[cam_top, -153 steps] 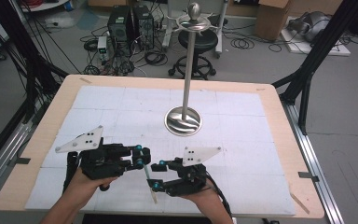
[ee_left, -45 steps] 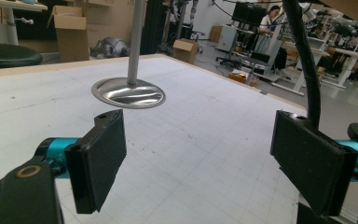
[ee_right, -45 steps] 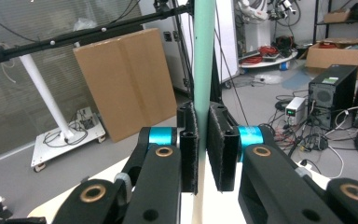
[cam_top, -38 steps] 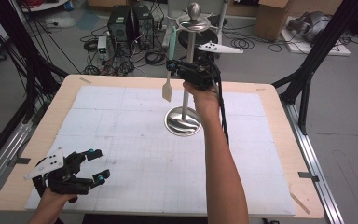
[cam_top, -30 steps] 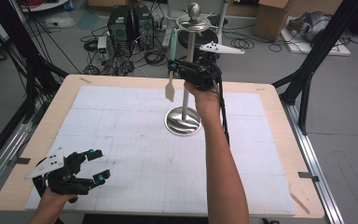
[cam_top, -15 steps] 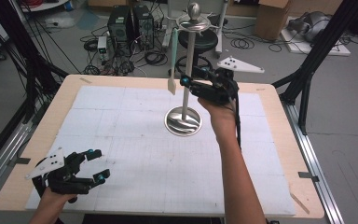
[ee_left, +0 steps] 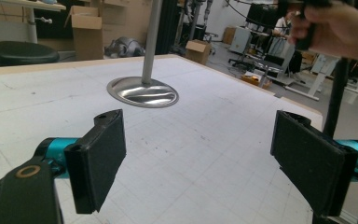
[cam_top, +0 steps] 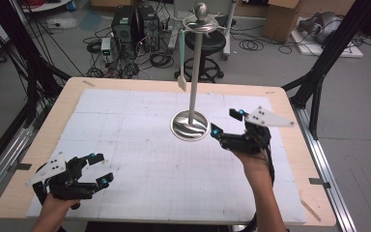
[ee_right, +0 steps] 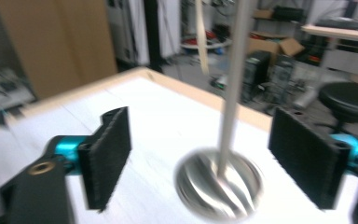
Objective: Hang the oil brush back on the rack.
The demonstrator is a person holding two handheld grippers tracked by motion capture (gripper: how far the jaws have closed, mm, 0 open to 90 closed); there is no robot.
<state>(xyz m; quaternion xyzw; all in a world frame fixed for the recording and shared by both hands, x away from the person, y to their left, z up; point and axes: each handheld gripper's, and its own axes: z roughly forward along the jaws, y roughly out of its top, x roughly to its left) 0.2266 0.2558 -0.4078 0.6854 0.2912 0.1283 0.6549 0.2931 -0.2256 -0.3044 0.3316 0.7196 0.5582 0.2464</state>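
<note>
One spatula [cam_top: 181, 63] hangs from the top of the stand [cam_top: 192, 82], high above the right claw [cam_top: 224, 128], which sits low just beside the stand's base, jaws just opened wide with nothing between them. The left claw [cam_top: 99, 166] rests apart and empty at the desk's [cam_top: 125, 145] near corner.

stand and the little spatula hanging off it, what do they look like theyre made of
The stand looks like polished metal, probably steel: its round base mirrors light in swirling bands and the pole has a silvery sheen. The spatula hanging from the top hooks has a pale green handle and a cream blade, both matte with no glints, so likely silicone or plastic; it is too small to tell which.
</note>
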